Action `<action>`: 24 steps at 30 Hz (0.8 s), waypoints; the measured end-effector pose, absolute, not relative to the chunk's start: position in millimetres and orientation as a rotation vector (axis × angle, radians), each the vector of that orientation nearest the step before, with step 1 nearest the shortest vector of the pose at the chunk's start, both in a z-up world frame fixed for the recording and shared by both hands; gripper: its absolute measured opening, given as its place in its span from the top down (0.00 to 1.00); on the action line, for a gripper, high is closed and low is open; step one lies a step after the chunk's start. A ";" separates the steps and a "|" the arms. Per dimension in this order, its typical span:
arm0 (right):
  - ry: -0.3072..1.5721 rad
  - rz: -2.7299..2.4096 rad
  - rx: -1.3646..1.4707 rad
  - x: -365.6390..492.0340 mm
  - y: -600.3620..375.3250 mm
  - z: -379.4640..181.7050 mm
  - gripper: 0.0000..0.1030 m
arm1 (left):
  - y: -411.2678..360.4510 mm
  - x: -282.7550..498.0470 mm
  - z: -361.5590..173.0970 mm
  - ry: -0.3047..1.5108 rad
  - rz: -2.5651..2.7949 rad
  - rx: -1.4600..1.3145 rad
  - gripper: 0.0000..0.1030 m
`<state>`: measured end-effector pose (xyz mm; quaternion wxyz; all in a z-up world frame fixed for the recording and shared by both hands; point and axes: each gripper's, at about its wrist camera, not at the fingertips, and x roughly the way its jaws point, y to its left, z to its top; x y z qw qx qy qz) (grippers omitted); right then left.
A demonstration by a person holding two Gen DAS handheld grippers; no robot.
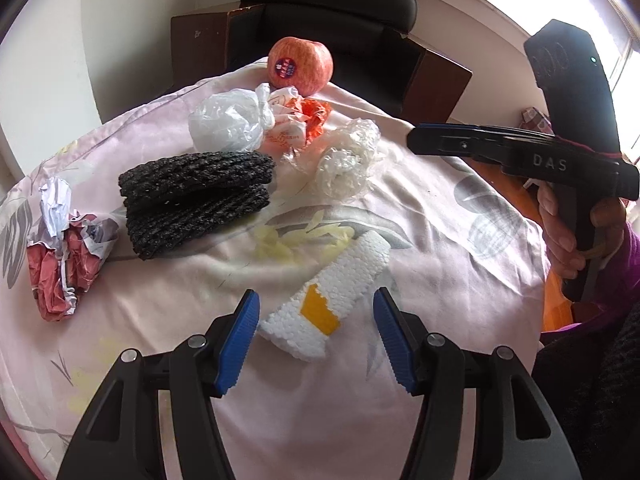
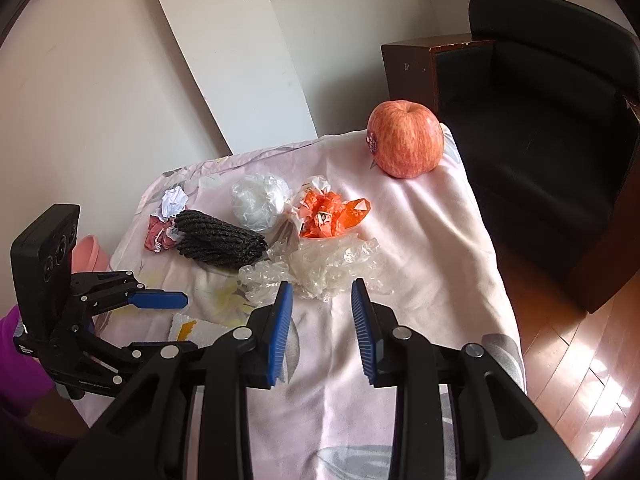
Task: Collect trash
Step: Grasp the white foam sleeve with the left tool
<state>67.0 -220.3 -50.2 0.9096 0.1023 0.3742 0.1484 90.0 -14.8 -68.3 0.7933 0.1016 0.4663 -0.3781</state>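
Two grippers are hovering over a pink floral cloth [image 1: 420, 240] covering a small table. The left gripper [image 1: 316, 332] is standing wide apart with a white foam block [image 1: 336, 292] lying between and just beyond its blue pads, untouched. The right gripper [image 2: 320, 320] is standing partly apart, clamping nothing, with crumpled clear plastic [image 2: 328, 264] just ahead. Farther out are lying a black mesh sleeve [image 1: 196, 200], a white bag [image 1: 228, 120], an orange wrapper [image 1: 308, 116], red-and-white crumpled paper [image 1: 64, 256] and an apple [image 1: 300, 66]. Beyond, a black chair [image 2: 552, 120] is sitting against pale walls; a pink object [image 2: 90, 254] is showing only partly behind the left gripper.
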 end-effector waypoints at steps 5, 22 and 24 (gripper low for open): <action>0.770 0.302 0.217 67.7 -220.5 -49.3 0.70 | -15.8 78.8 -67.9 0.993 -0.810 0.230 0.60; 0.751 0.307 0.223 58.5 -222.2 -45.8 0.70 | -7.2 58.4 -63.6 0.961 -0.681 0.169 0.68; 0.750 0.308 0.225 60.0 -223.4 -45.9 0.70 | -2.7 55.0 -59.1 0.951 -0.651 0.162 0.68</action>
